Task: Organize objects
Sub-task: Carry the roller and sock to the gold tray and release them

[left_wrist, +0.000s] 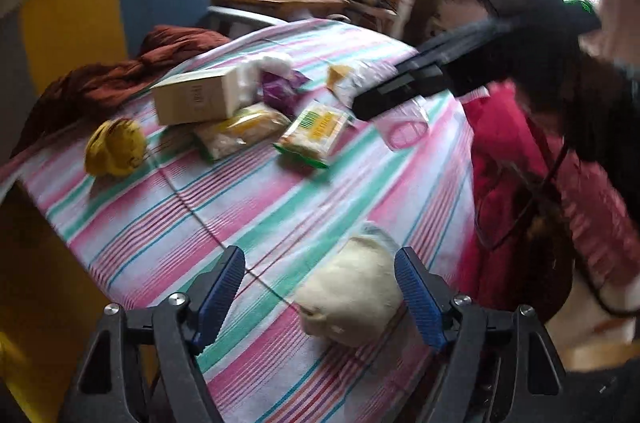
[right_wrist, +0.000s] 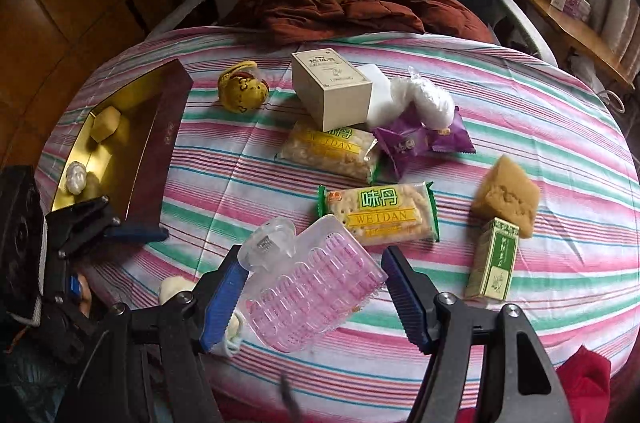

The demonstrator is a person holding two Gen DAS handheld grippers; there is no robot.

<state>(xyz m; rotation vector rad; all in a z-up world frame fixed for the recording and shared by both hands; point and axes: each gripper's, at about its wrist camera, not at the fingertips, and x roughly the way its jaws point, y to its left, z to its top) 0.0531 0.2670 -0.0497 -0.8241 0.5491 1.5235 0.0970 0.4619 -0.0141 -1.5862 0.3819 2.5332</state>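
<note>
Only right view: maroon box | left gripper jaws spread | right gripper jaws spread

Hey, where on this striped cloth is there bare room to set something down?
Bare striped cloth lies between the dark red box and the Weidan packets. Another patch: right of the green carton. Crowded around the white box.

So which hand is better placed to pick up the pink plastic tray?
Right. The pink tray lies between the right gripper's open fingers. The left gripper is over the pale bun.
</note>
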